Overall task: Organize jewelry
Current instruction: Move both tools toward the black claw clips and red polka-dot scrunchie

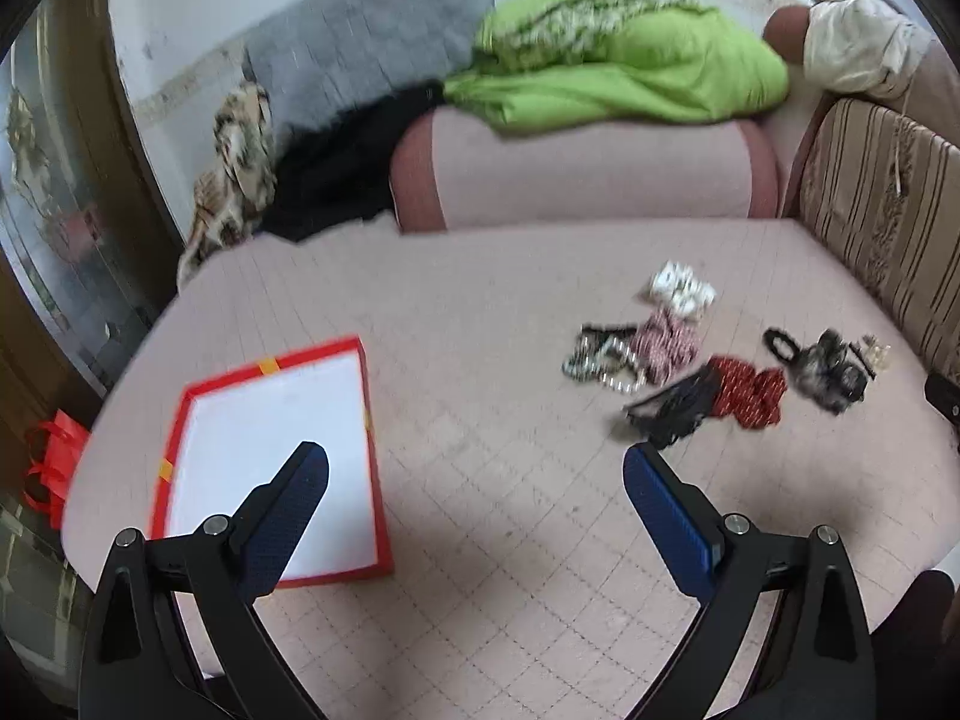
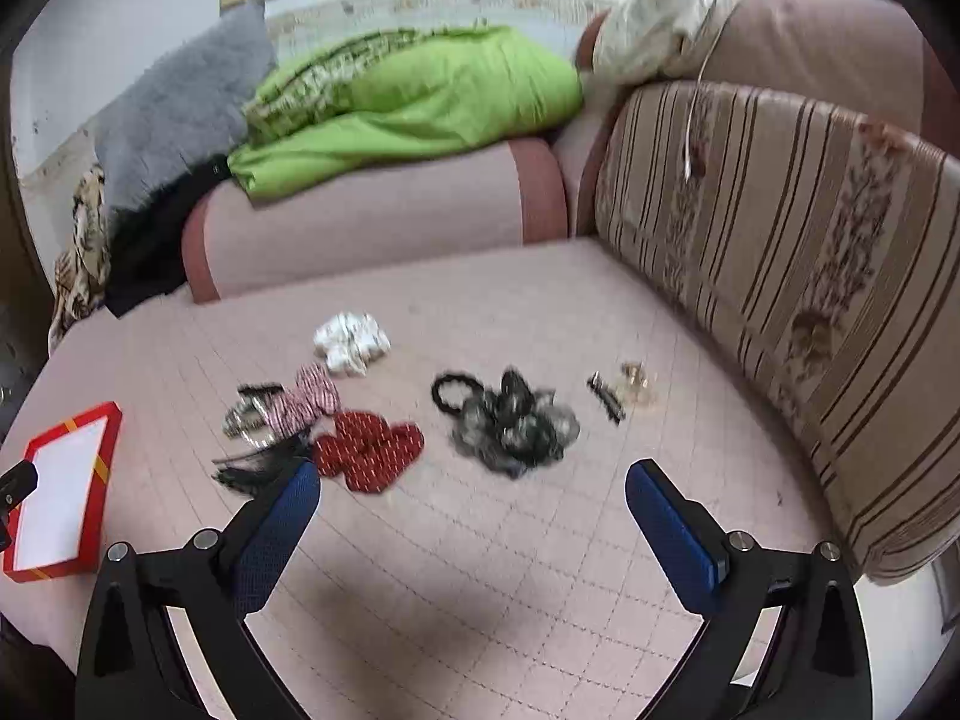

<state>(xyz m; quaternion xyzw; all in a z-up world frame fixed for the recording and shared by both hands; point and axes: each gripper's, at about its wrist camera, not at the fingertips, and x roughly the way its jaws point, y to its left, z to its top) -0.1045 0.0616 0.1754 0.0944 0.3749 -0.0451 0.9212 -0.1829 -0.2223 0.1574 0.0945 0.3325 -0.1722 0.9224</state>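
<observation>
A red box (image 1: 282,444) with a white inside lies flat on the pink quilted sofa seat (image 1: 492,420), under my open left gripper (image 1: 474,468); it also shows at the left as the red box (image 2: 66,492). Loose accessories lie in a heap ahead of my open right gripper (image 2: 471,477): a red patterned scrunchie (image 2: 372,450), a grey-black scrunchie (image 2: 516,426), a white scrunchie (image 2: 351,342), a pink striped scrunchie (image 2: 309,399), a bead bracelet (image 2: 246,423), a black clip (image 2: 606,399) and small gold pieces (image 2: 636,387). The same red scrunchie (image 1: 747,390) sits right of my left gripper. Nothing is between either pair of fingers.
A striped backrest cushion (image 2: 780,276) bounds the seat on the right. A pink bolster (image 2: 372,222) carries a green blanket (image 2: 408,102) and a grey cushion (image 2: 174,114) at the back. A red bag (image 1: 54,468) hangs beyond the seat's left edge.
</observation>
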